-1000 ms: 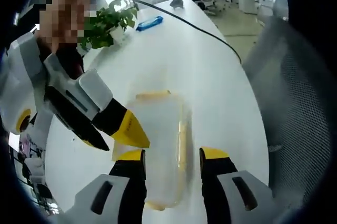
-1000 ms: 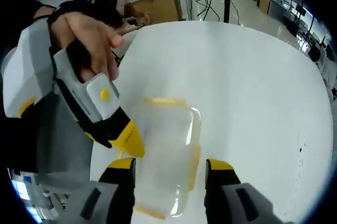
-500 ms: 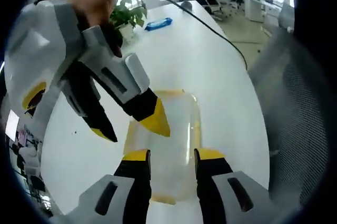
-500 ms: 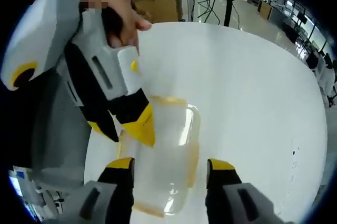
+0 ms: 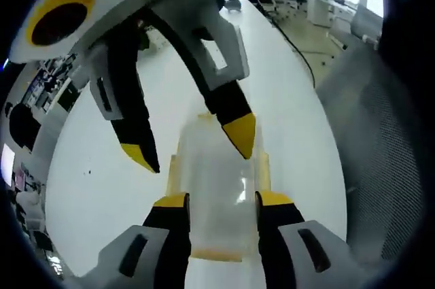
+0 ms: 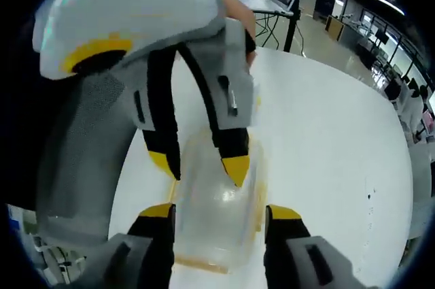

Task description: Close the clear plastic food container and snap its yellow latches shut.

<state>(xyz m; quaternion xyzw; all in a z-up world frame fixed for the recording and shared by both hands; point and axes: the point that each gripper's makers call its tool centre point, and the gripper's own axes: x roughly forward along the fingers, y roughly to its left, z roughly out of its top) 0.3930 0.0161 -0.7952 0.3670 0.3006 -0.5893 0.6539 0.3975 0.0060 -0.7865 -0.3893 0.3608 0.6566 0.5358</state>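
We see the clear rectangular plastic food container [image 5: 217, 194] lying on the round white table [image 5: 88, 187], its lid on top and its yellow latches [image 5: 263, 166] showing as pale yellow strips along the long sides and at the near end. In the left gripper view, our left claw [image 5: 222, 200] stands with its two yellow-tipped black jaws spread wide on either side of the container's near end, just beside its walls; we cannot tell whether they touch it. From the top of that view the right claw [image 5: 194, 143] comes down opposite, jaws parted wide, one yellow tip over the lid and the other over the table beside the container's left edge.

In the right gripper view the container [image 6: 217, 214] sits between the right claw [image 6: 221, 213], whose jaws are equally wide apart and straddle its near end. The left claw [image 6: 200, 166] reaches in from above, open, one tip over the lid, the other near the container's left rim. A grey mesh chair back [image 5: 380, 153] stands beside the table.
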